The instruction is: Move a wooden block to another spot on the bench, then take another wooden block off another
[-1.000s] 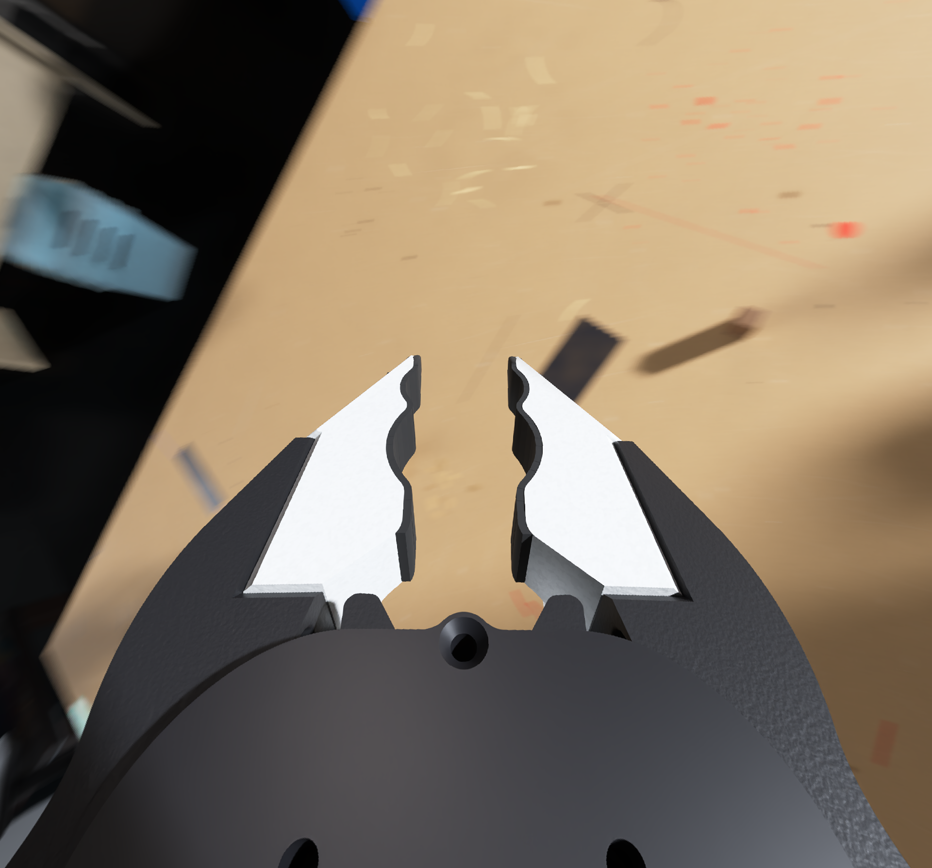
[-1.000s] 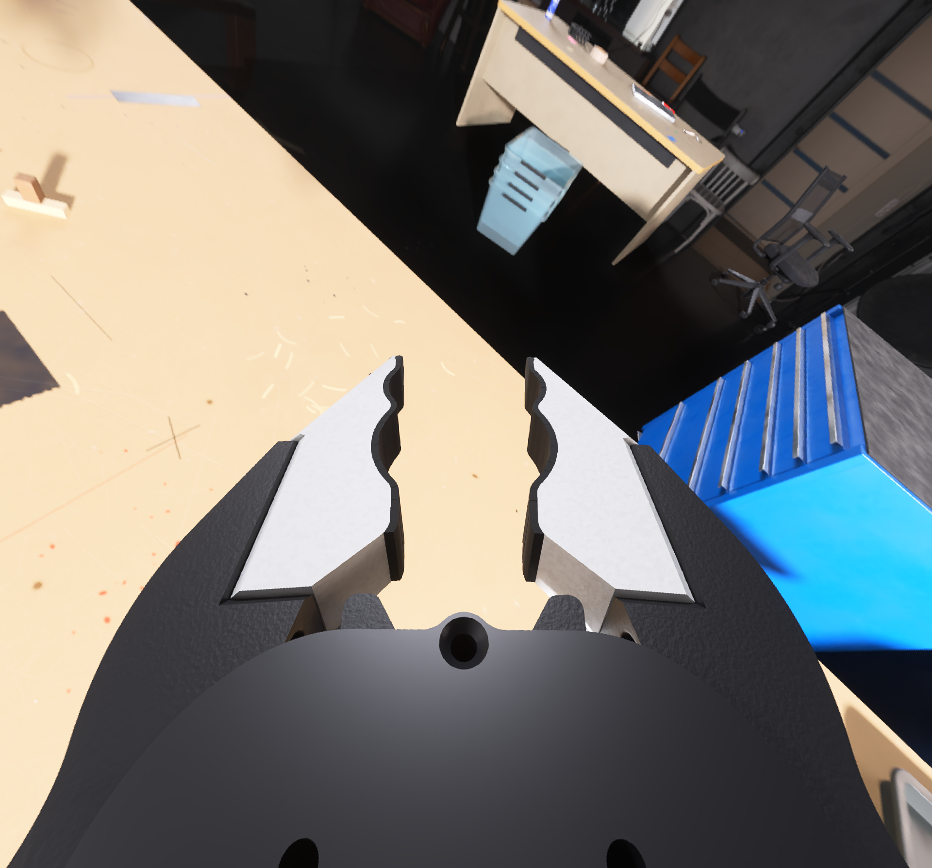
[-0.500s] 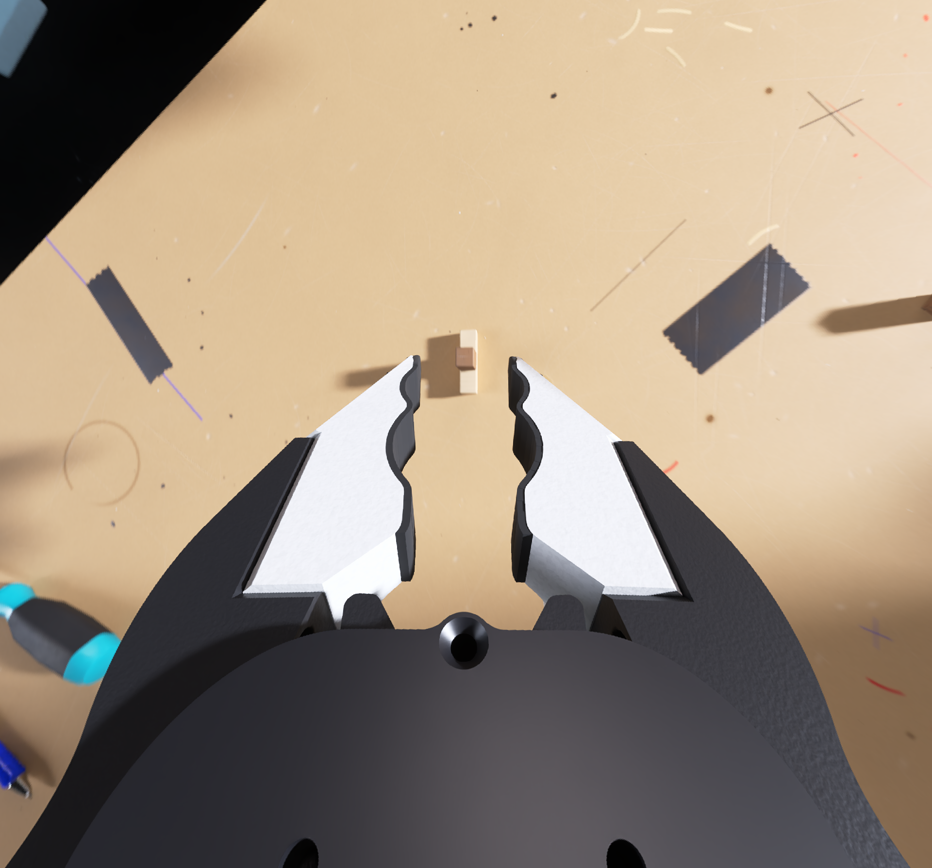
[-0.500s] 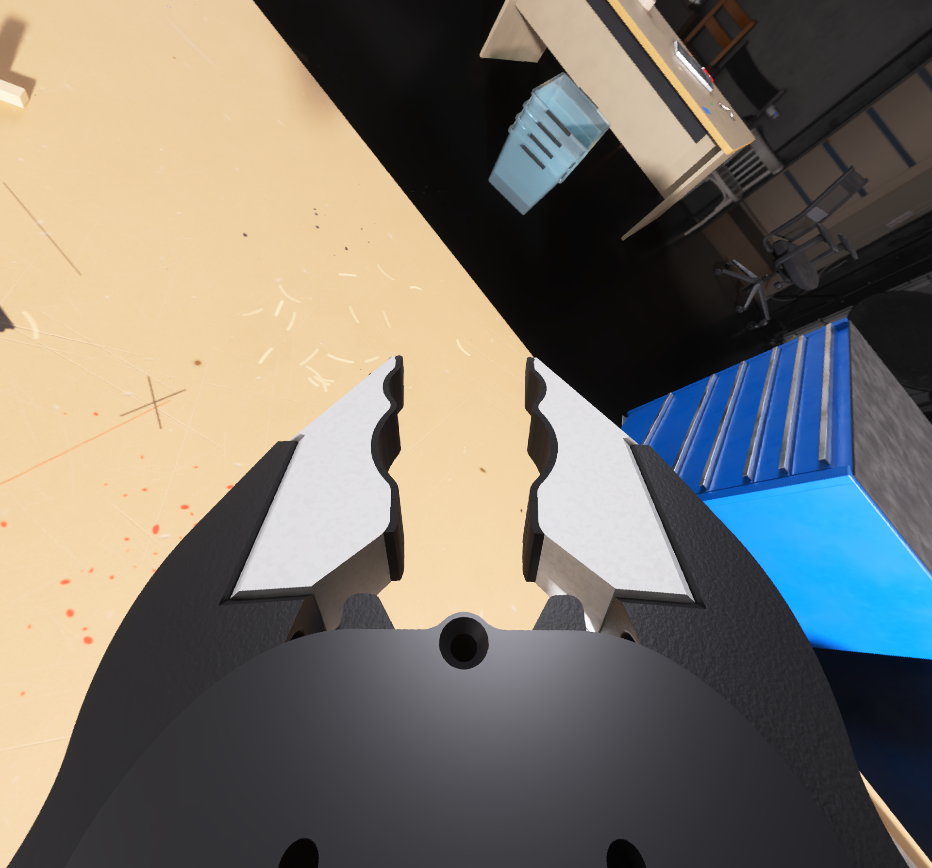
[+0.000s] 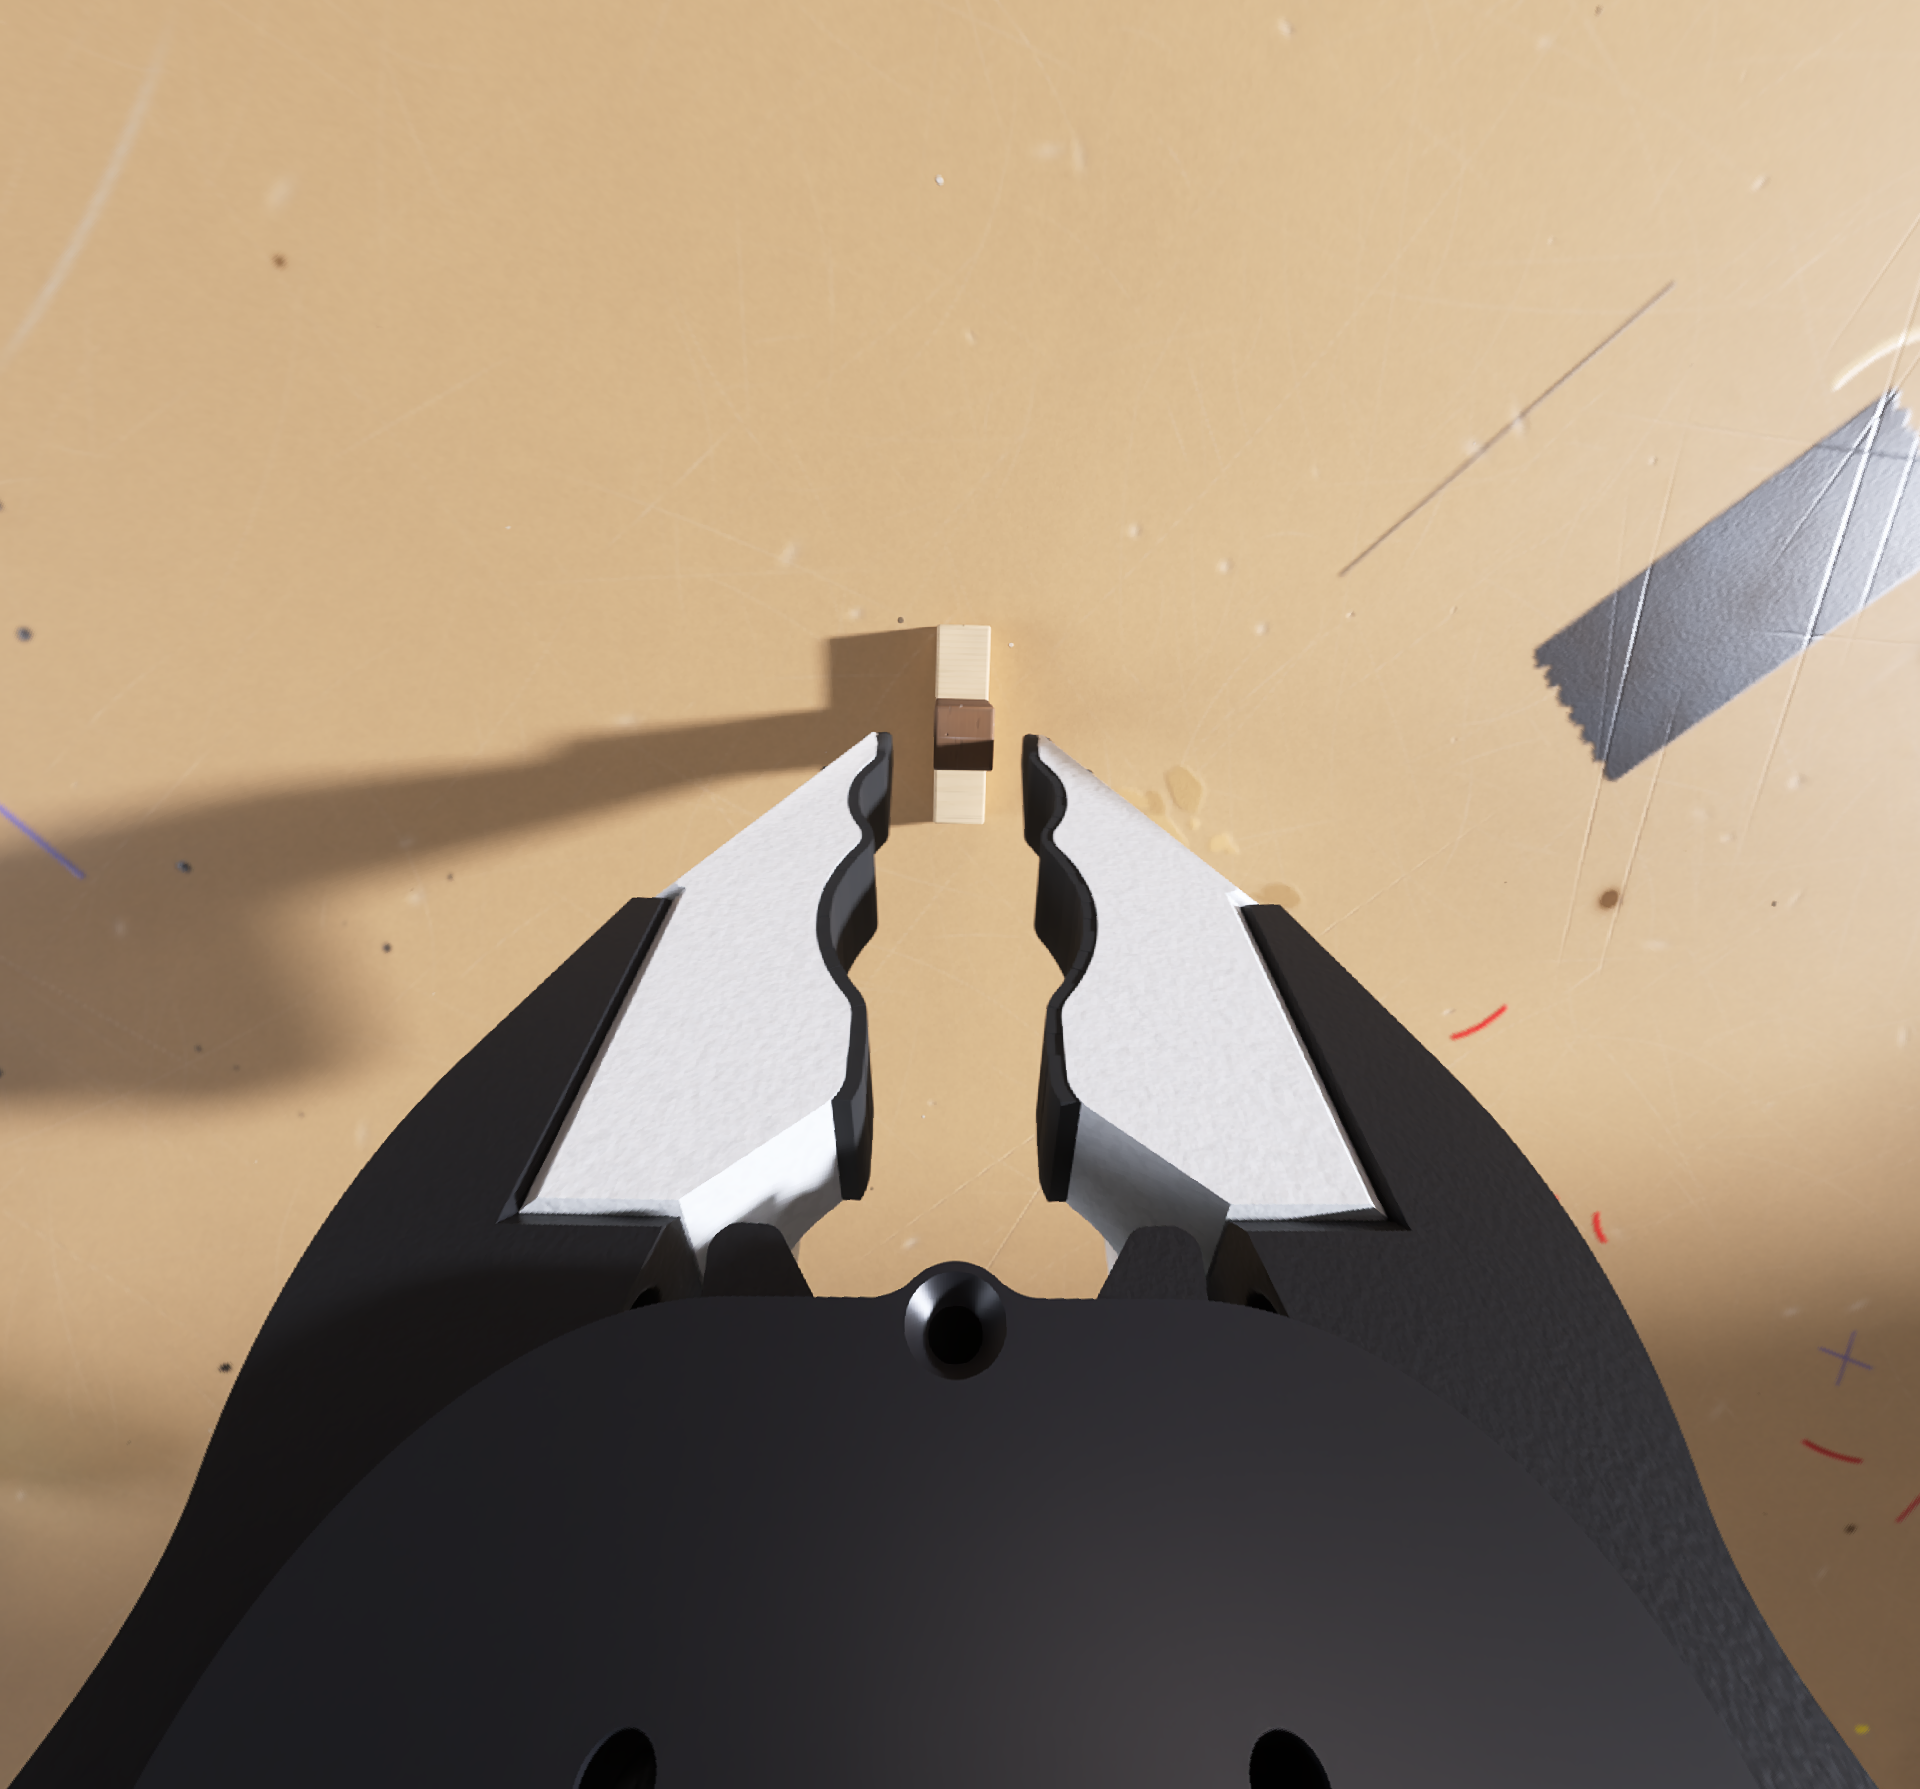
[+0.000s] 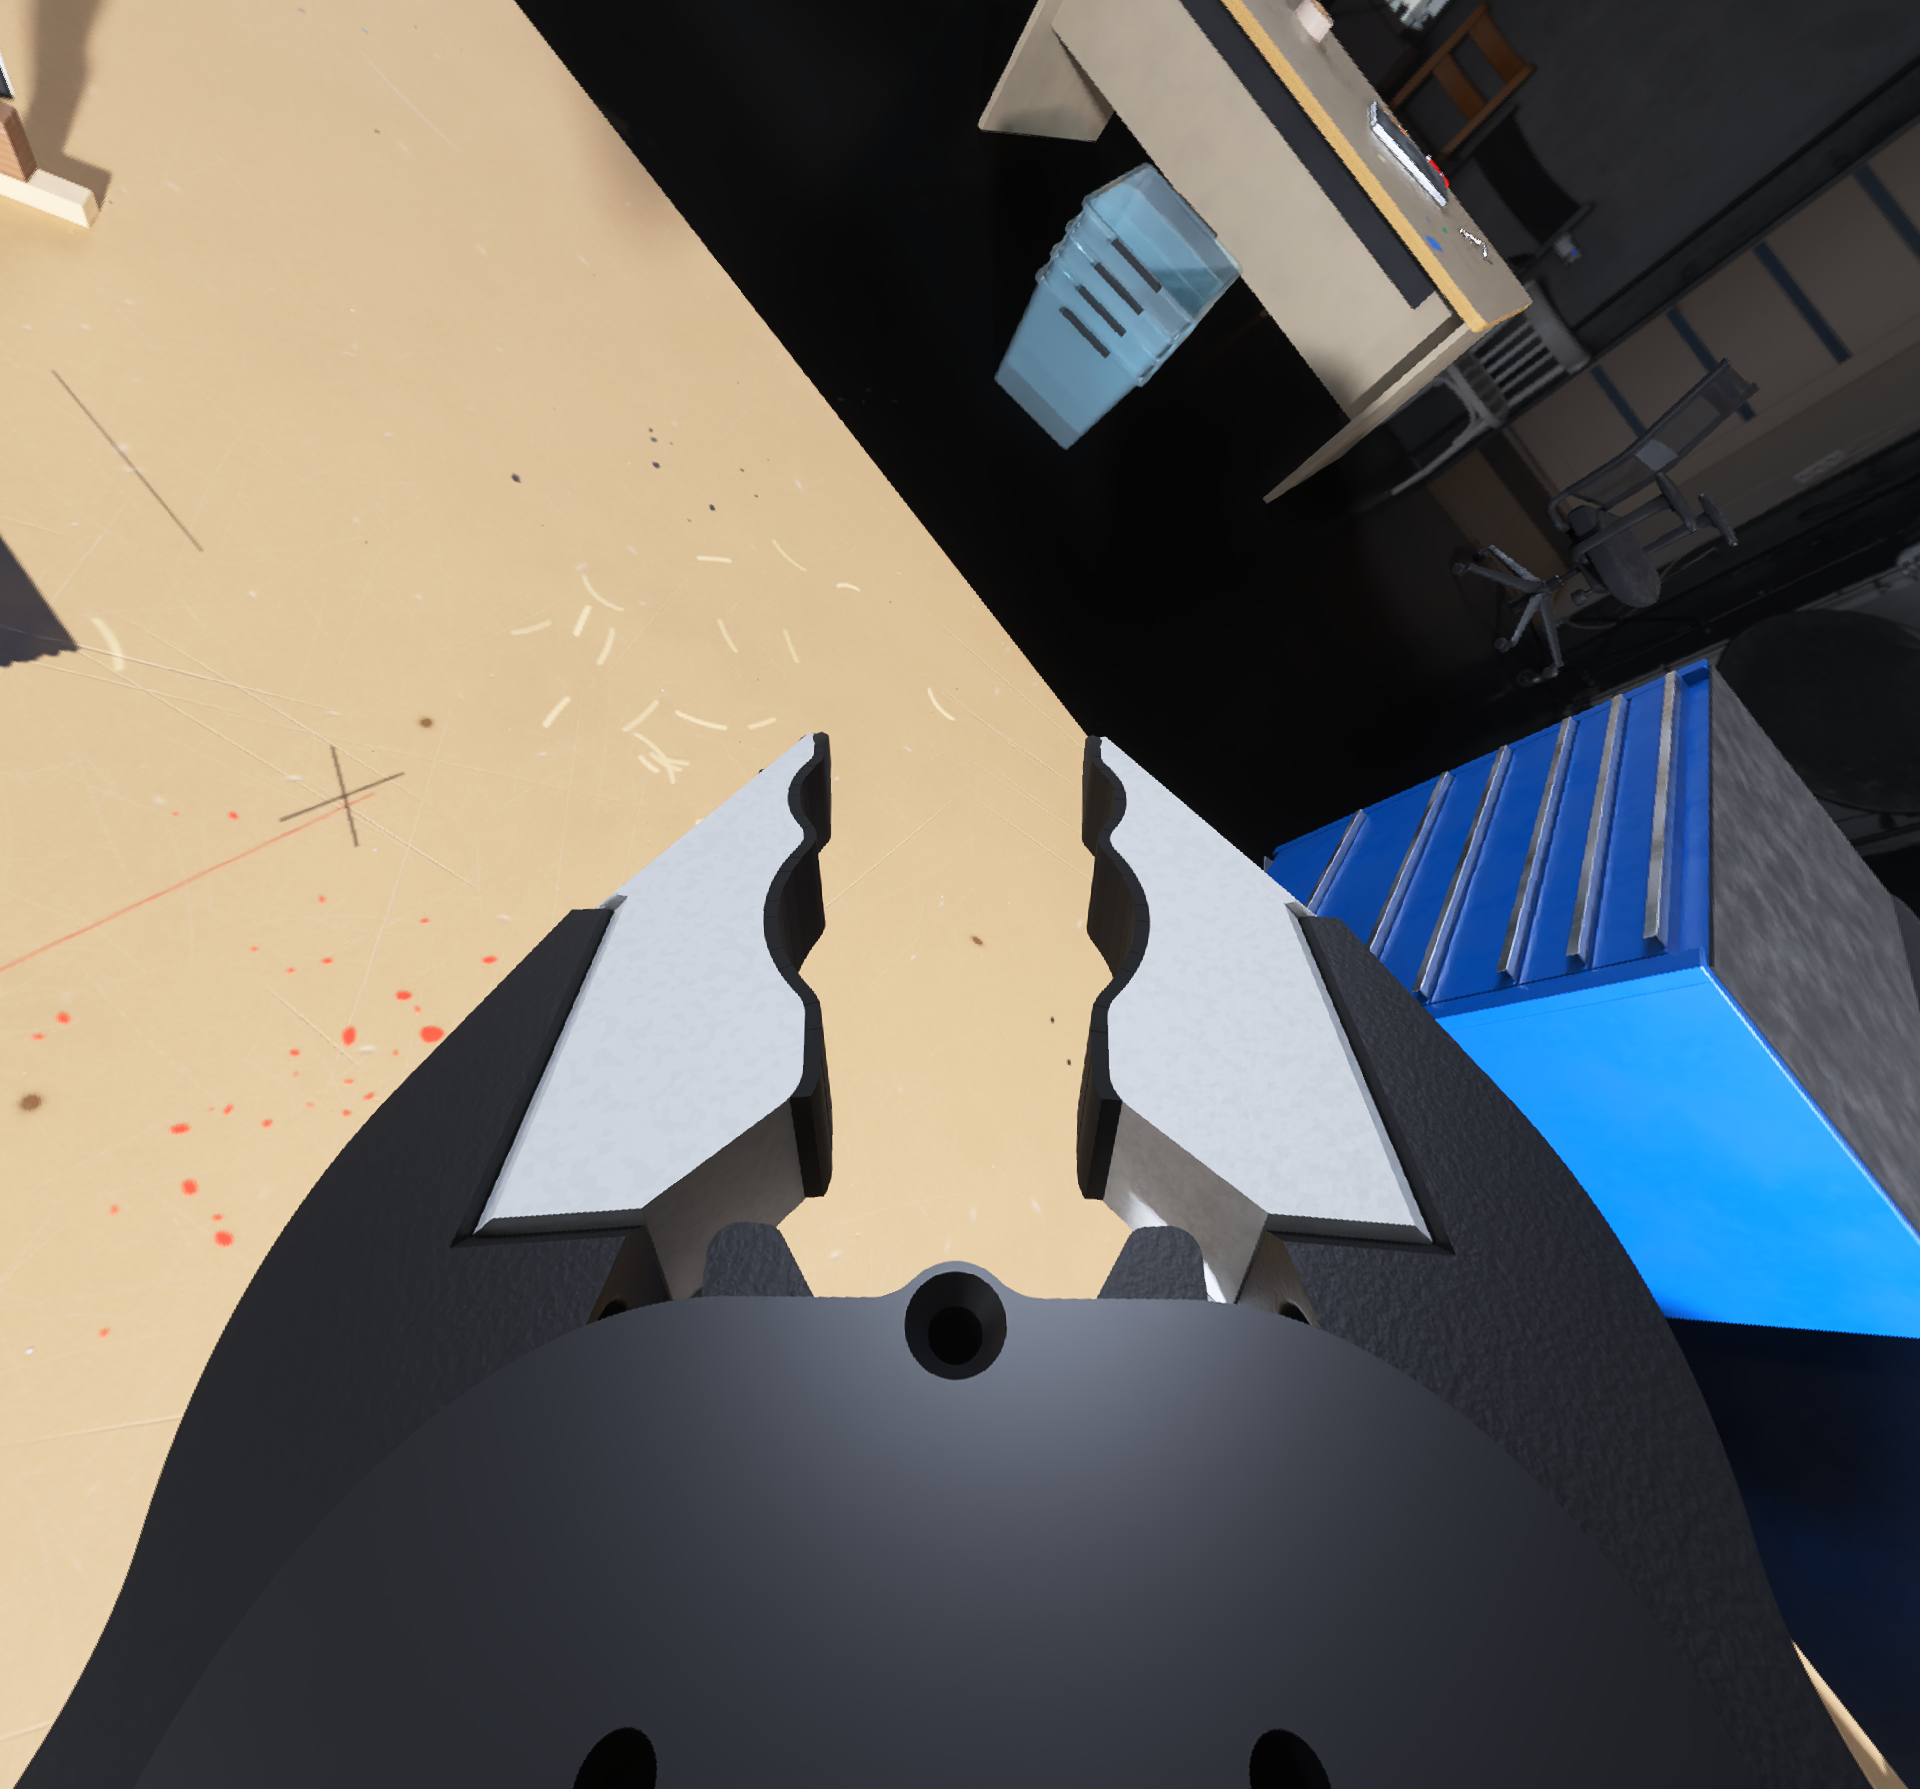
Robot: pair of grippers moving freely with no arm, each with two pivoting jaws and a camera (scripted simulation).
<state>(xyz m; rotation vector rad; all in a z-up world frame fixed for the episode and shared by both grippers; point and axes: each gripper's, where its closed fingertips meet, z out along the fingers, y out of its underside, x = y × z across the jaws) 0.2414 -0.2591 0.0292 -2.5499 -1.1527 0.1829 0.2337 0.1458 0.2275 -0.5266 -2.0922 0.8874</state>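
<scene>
In the left wrist view a small brown wooden block (image 5: 962,726) sits across the middle of a long pale wooden block (image 5: 962,661) on the tan bench (image 5: 727,285). My left gripper (image 5: 956,744) is open and points down at the stack. Its fingertips lie just short of the stack, one on each side, not touching. In the right wrist view my right gripper (image 6: 956,747) is open and empty above the bench near its edge. The same stack shows at the far left edge, pale block (image 6: 47,196) under brown block (image 6: 10,144).
A strip of grey tape (image 5: 1745,586) lies to the right of the stack. The bench edge (image 6: 831,389) runs diagonally. Beyond it stand a blue drawer cabinet (image 6: 1558,960), a light blue bin (image 6: 1122,305) and a desk (image 6: 1247,77) on a dark floor.
My left gripper swung over the bench and came down close over the block stack, which now sits at its fingertips. My right gripper shifted only slightly. Both stayed open.
</scene>
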